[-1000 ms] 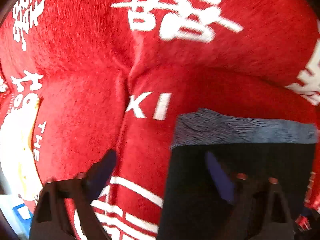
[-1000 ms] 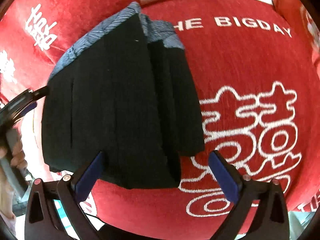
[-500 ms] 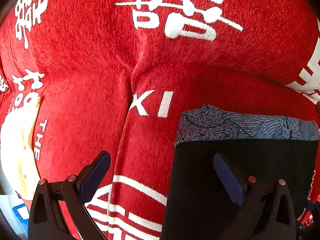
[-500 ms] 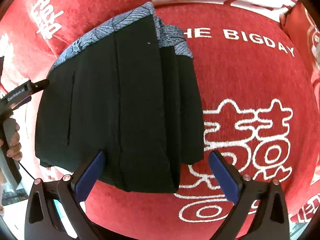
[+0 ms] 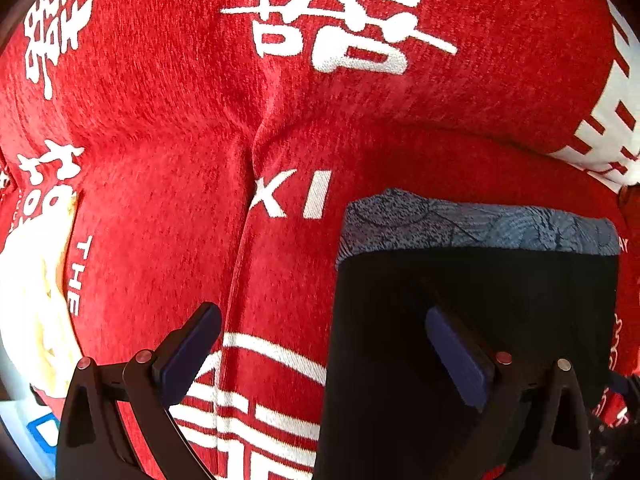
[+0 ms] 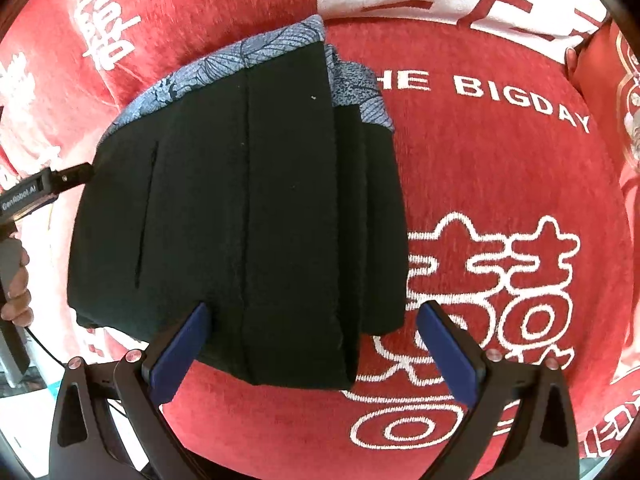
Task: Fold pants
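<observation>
The black pants [image 6: 240, 200] lie folded in a thick stack on the red sofa cover, with a blue-grey patterned band [image 6: 240, 54] along the far edge. In the left wrist view the pants [image 5: 472, 320] fill the lower right, the band [image 5: 480, 226] above. My left gripper [image 5: 320, 344] is open and empty, its right finger over the pants' left edge. My right gripper [image 6: 314, 338] is open and empty, straddling the stack's near edge. The left gripper's body [image 6: 36, 192] shows at the stack's left side.
The red plush sofa cover [image 6: 500, 184] with white lettering spans both views; a seam between cushions [image 5: 248, 184] runs left of the pants. A pale cloth [image 5: 28, 300] lies at the far left. A hand [image 6: 16, 280] holds the left gripper's handle.
Both grippers have backed off slightly from the folded pants; the stack has not moved and both stay open.
</observation>
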The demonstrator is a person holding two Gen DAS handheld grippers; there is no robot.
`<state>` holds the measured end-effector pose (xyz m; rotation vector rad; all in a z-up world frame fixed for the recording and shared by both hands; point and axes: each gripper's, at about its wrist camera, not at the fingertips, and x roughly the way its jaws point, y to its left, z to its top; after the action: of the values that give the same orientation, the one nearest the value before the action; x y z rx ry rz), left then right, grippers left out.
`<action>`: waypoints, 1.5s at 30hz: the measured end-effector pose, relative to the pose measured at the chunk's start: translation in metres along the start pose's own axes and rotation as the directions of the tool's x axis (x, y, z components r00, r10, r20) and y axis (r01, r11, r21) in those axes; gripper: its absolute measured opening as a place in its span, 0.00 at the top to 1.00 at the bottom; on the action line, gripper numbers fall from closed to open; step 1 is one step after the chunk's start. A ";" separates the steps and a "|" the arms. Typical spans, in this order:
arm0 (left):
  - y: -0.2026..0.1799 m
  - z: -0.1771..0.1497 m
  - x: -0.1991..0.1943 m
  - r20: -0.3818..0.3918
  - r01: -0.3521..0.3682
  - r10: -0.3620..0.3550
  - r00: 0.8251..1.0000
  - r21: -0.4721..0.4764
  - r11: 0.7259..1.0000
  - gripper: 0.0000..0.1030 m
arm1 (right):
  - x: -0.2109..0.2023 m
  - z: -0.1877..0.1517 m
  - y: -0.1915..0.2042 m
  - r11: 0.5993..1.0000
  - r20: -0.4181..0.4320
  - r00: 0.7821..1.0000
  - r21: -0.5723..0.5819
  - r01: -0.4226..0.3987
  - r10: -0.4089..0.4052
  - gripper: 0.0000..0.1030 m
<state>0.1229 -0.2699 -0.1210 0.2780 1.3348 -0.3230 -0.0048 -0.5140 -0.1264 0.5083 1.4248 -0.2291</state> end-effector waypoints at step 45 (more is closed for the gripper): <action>-0.003 -0.006 0.028 -0.185 0.383 -0.351 0.918 0.178 0.907 0.00 | 0.020 0.052 -0.093 0.894 0.016 0.903 0.137 -0.427 0.429 0.01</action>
<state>0.1219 -0.2729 -0.1497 0.2282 1.5028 -0.7795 0.0022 -0.6163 -0.1610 0.9252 1.2789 0.0336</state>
